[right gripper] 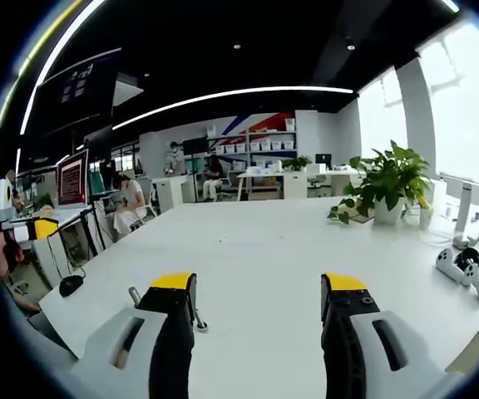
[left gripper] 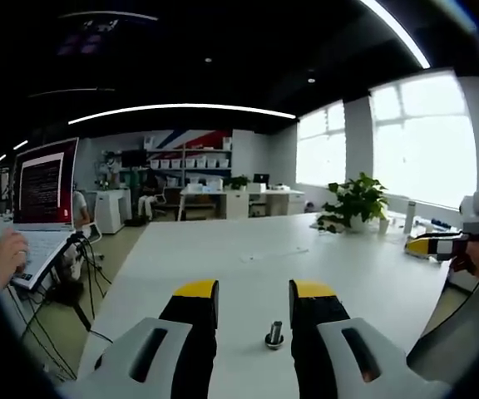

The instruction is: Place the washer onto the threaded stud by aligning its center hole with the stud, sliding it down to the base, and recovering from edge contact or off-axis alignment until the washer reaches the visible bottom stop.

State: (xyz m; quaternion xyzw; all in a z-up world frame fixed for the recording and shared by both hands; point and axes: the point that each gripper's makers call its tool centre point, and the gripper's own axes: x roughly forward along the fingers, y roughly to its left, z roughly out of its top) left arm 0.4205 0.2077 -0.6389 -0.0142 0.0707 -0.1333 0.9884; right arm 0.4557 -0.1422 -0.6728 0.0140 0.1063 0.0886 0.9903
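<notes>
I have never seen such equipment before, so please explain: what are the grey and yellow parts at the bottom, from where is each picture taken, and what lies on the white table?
Each picture comes from a camera riding on a hand-held gripper, looking forward along its two grey jaws with yellow tips. A person holds one gripper in each hand.

In the left gripper view, the left gripper stands open, empty, with a short metal threaded stud upright on the large white table between its jaws. At the right edge a hand holds the right gripper.

In the right gripper view, the right gripper is open and empty too. A green potted plant and a white game controller rest on the table. I cannot make out the washer.
</notes>
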